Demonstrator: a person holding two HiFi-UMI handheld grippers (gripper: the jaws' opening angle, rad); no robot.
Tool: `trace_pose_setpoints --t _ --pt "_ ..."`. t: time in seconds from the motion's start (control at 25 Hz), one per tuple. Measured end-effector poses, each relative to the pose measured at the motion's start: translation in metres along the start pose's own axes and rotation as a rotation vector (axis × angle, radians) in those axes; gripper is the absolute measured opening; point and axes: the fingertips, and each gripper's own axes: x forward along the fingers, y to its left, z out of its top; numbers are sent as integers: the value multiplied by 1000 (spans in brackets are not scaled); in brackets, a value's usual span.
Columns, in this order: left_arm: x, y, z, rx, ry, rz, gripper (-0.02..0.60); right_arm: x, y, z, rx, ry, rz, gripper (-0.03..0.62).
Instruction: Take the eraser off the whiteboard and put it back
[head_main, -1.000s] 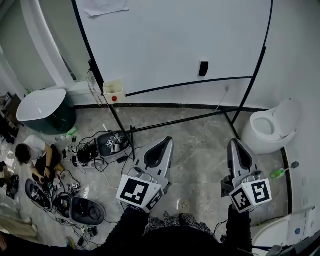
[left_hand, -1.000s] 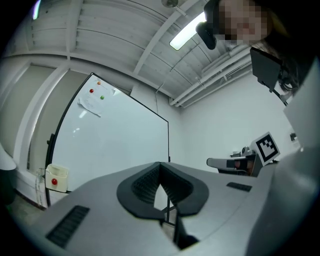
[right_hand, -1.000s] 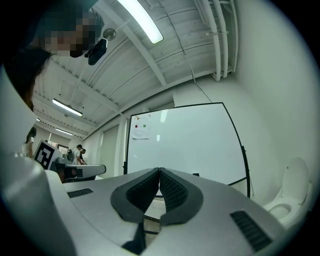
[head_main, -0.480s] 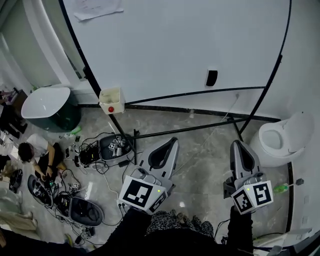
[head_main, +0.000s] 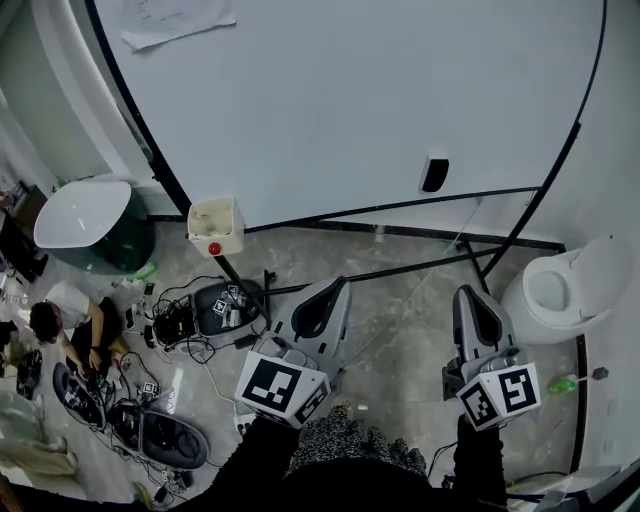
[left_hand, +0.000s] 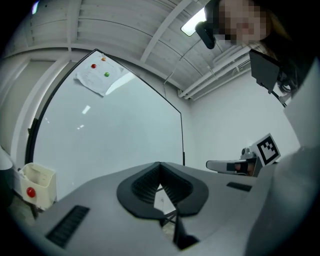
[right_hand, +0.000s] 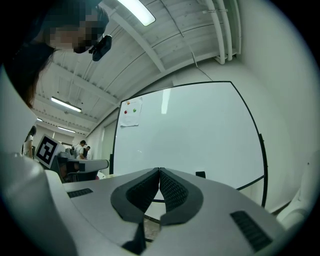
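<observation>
The whiteboard (head_main: 340, 90) fills the upper half of the head view, its top and both upper corners cut off by the frame. The eraser (head_main: 434, 174), a small black block, sits on the board's face towards its lower right, just above the black bottom frame. Both grippers are low in the frame, well apart from it. The left gripper (head_main: 335, 287) is at centre and the right gripper (head_main: 464, 293) is right of centre. Each gripper's own view shows the jaws pressed together tip to tip, with nothing between them. In the right gripper view the eraser is only a small dark patch just right of the jaw tips, too small to show any detail. In the left gripper view the gripper's own grey body hides the board's lower edge. A sheet of paper (head_main: 165, 20) hangs at the board's upper left, clipped by the top of the head view; its print is unreadable. A cream box with a red button (head_main: 215, 225) sits by the board's lower left corner. A white toilet (head_main: 560, 285) stands at the right edge. At far left a person (head_main: 70, 325) sits on the floor among tangled cables (head_main: 170, 320) and gear too cluttered to identify.
</observation>
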Motion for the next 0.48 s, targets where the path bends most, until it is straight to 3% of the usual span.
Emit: trace_pose_setpoints --t 0.2,0.48 --pt "38 38 11 23 -27 -37 6 50 -15 6 -26 -22 -60 9" --pt "73 81 8 -6 -31 -58 6 92 -22 4 -34 -30 -105 9"
